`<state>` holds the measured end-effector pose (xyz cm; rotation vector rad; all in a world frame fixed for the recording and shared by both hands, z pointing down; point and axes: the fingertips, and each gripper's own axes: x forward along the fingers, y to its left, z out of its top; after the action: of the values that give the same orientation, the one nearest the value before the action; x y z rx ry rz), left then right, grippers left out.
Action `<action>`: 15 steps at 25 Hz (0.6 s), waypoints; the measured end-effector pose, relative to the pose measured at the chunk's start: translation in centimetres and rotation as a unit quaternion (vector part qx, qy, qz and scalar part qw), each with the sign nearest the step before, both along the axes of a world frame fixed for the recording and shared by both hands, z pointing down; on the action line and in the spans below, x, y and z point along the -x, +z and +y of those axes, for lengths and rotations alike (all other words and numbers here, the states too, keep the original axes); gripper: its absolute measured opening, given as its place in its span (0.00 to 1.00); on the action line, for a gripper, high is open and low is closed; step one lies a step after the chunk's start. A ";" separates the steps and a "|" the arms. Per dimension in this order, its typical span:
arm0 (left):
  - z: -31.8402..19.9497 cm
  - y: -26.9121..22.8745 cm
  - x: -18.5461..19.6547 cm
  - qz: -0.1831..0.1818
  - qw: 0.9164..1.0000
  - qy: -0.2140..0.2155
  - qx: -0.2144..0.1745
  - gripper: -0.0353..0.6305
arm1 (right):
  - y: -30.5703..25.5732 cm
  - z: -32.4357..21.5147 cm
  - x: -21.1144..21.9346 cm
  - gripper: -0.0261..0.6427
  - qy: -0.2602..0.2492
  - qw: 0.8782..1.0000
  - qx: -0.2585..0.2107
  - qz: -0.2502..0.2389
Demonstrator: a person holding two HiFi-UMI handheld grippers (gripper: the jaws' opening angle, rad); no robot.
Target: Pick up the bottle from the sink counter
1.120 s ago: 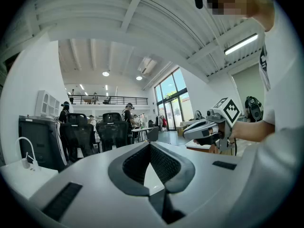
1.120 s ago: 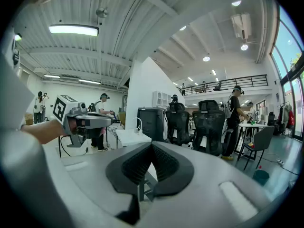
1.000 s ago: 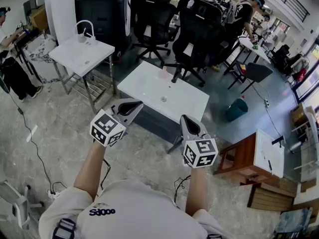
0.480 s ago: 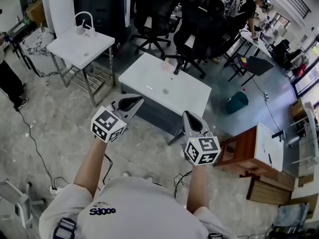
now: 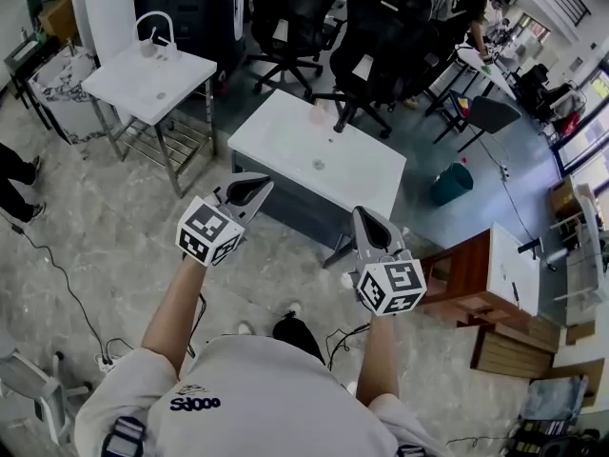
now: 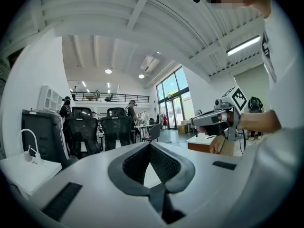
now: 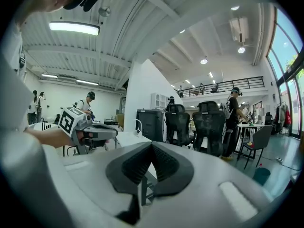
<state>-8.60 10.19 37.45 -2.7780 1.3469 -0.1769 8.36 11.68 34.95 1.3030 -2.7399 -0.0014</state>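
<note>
A teal bin [image 5: 450,184] stands near a wooden desk [image 5: 464,291].

At far left, a sink worktop [image 5: 133,89], faucet [image 5: 157,29] at its far edge. Right of it and nearer, a second worktop [image 5: 285,150], with a small bottle [image 5: 318,114] near its far edge. Behind that, two office chairs [image 5: 290,12] side by side. Right of the second worktop, on the floor, a bin [image 5: 449,184]. Nearer on the right, a wooden cabinet [image 5: 457,293]. Nearest, before the second worktop, left gripper [image 5: 249,188] and right gripper [image 5: 366,221], apart.
</note>
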 end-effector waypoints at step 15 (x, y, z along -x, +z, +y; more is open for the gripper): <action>-10.3 0.8 1.2 0.001 1.000 -0.027 0.007 0.06 | 2.2 -11.2 0.7 0.05 -0.022 0.999 0.027 -0.009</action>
<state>-9.81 -0.11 38.25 -2.7557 1.4278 -0.1872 7.64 0.50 37.19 1.2346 -2.7625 0.0804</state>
